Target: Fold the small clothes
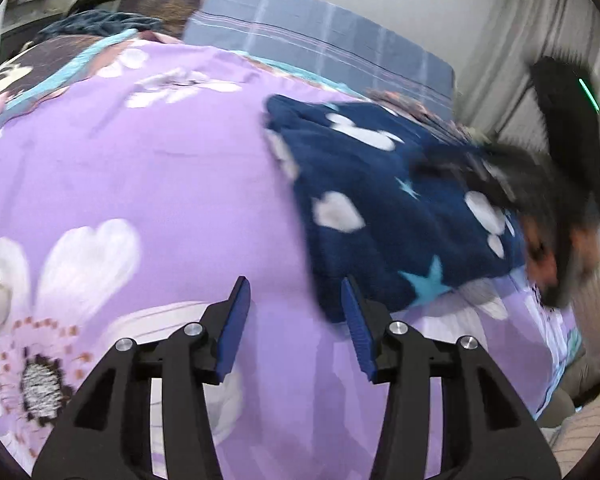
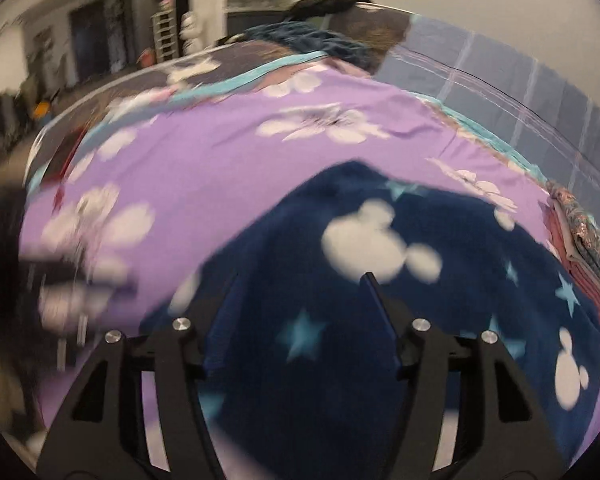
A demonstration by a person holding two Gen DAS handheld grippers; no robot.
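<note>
Lying flat near the right edge of the bed [image 1: 148,184]: fleece garment [image 1: 388,216], navy, fuzzy, printed with white mouse-head shapes and pale blue stars. Smooth purple floral sheet to its left, broad and bare. Left tool [image 1: 296,312] parted, nothing between blue ribbed pads, hovering by the garment's near corner. Right tool [image 2: 300,312] parted too, over the fleece, gripping nothing. Folded stack [image 2: 580,248] at the right edge.

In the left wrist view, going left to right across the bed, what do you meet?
Purple floral bedsheet → left gripper → navy fleece garment with white and blue shapes → blurred right gripper.
</note>
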